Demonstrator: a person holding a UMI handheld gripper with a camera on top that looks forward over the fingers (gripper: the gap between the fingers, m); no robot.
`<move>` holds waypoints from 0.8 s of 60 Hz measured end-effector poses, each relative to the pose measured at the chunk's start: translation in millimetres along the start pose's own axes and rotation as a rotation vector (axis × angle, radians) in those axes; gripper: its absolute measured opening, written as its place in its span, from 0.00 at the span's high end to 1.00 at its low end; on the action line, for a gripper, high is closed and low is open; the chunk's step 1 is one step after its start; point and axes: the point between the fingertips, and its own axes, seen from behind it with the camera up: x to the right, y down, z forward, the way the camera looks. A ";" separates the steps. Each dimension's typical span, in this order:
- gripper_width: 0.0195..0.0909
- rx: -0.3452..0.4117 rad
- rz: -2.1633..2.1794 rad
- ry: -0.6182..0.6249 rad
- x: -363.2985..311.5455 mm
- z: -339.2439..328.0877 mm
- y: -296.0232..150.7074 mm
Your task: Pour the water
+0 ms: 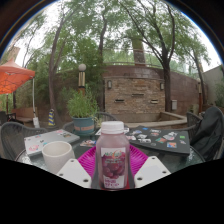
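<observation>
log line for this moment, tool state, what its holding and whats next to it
phase: pre-pour | tool: shut on bottle | bottle: upright, capped, between pads | cup: beside the bottle, on table | pouring: not yet begun

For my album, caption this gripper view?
Gripper holds a bottle beside a white cup on a patio table.

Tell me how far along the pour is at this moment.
Done: the bottle is between the gripper fingers, pink pads at both its sides; it looks gripped. In hand: it is upright, cap on, with purple contents. Left: tilting it over the white cup beside it on the table. No liquid is flowing.
</observation>
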 end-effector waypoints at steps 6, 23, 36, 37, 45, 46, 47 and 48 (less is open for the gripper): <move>0.63 0.007 -0.001 0.005 0.0 -11.8 -4.4; 0.13 -0.074 -0.057 0.008 3.8 -31.1 -3.9; 0.11 -0.056 -0.024 0.041 8.2 -80.8 -25.8; 0.11 -0.053 -0.023 0.039 5.3 -86.4 -26.8; 0.11 -0.021 -0.014 0.032 -14.2 -146.9 -43.2; 0.12 -0.015 -0.014 0.030 -17.8 -154.9 -44.2; 0.11 -0.013 -0.014 0.027 -21.2 -163.1 -45.5; 0.11 -0.016 -0.015 0.025 -24.1 -171.6 -45.6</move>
